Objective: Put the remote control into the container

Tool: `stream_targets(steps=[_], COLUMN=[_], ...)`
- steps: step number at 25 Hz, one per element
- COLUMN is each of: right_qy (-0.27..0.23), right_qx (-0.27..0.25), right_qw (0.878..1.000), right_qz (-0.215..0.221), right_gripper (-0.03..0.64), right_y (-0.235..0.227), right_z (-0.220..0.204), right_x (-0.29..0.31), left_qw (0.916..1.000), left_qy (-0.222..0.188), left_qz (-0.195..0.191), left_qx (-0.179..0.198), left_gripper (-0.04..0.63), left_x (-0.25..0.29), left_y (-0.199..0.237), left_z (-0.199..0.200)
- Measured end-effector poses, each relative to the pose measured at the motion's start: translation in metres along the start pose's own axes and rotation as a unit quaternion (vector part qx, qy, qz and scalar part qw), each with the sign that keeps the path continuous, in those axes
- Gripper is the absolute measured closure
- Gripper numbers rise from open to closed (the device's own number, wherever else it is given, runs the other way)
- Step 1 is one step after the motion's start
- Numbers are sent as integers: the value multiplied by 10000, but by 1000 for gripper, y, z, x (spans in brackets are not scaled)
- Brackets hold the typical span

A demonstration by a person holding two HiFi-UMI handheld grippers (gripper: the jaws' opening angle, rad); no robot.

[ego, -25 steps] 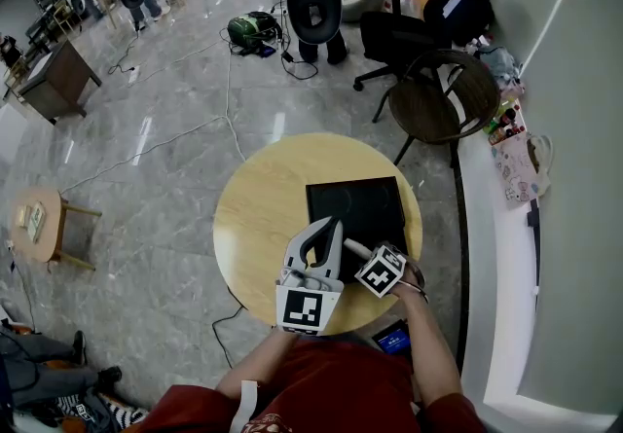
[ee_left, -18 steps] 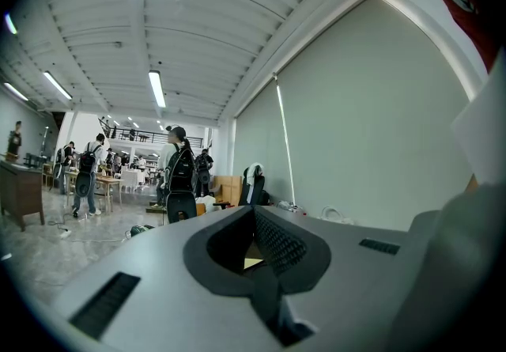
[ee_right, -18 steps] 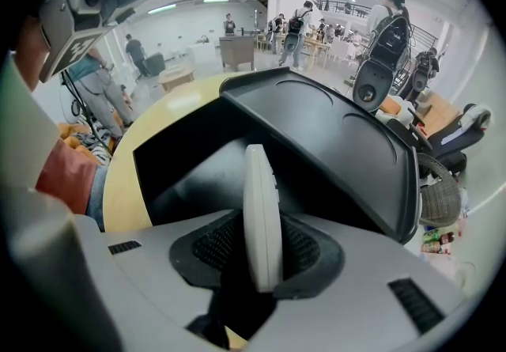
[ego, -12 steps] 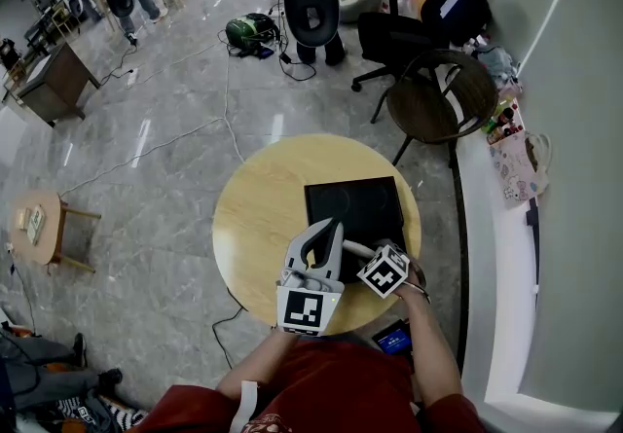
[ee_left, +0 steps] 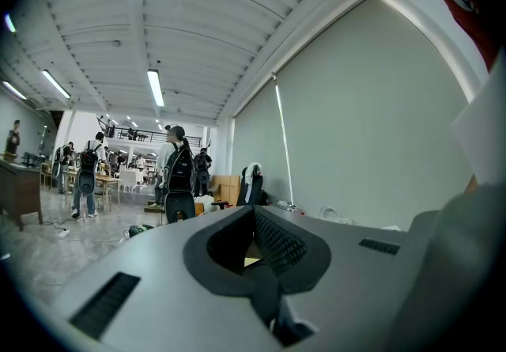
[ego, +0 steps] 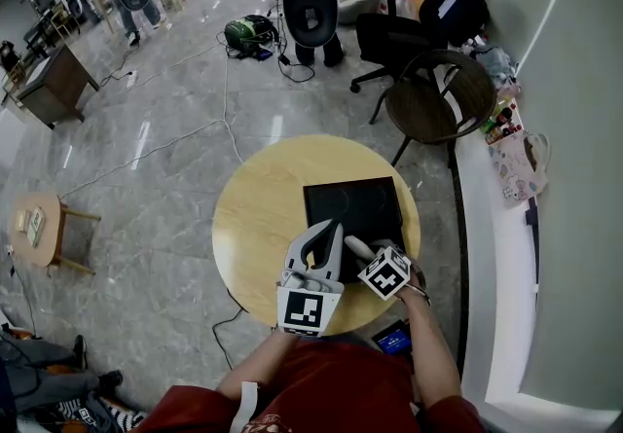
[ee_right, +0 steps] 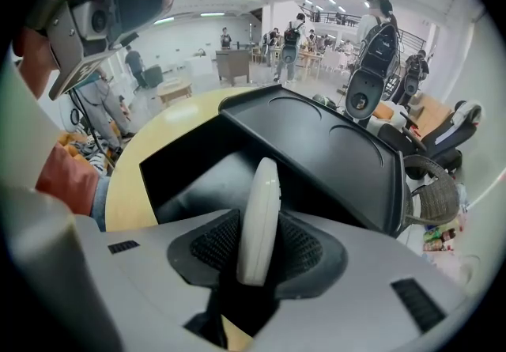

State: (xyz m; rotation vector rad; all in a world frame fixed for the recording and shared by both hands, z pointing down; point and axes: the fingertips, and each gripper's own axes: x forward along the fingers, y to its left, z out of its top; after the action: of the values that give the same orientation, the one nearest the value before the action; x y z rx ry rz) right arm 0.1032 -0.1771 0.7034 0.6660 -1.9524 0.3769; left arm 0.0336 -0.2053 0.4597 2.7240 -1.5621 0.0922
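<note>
Item 1: the right gripper (ee_right: 257, 251) is tilted down over the near edge of the black container (ee_right: 332, 145). Its jaws have just been opening and stand apart. The white remote control (ee_right: 259, 220) stands on edge between them, its far end over the container's floor. Contact with that floor cannot be confirmed.

Item 2: the left gripper (ego: 326, 233) sits just beside the container's near left corner, above the round counter (ego: 258, 217). Its jaws are together, with nothing between them.
</note>
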Motion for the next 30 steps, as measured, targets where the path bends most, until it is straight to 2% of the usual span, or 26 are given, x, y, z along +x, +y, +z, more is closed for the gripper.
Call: stream_targets(steps=[18,22,24,30], right_qy=[-327,-438,-509,-812], right_qx=[-6,43,70,278], right_qw=[9995,9990,9986,9962], right_qz=[-52,-88,-105,-163], right_gripper=[474,474,474,474], right_y=[10,10,10,7], right_z=[16,18,20,26], right_x=[-20,-27,-29,-39], left_qw=[10000,9995,9998,9999], left_qy=[-49,-304,-145,-26], left_qz=[-66,-63,-89,-138], left_qx=[20,58,55,47], left_gripper=[578,578,578,578], left_x=[-6,-5,-6,-8], left_y=[-2,-4,-5,-9], left_z=[4,10,7,2])
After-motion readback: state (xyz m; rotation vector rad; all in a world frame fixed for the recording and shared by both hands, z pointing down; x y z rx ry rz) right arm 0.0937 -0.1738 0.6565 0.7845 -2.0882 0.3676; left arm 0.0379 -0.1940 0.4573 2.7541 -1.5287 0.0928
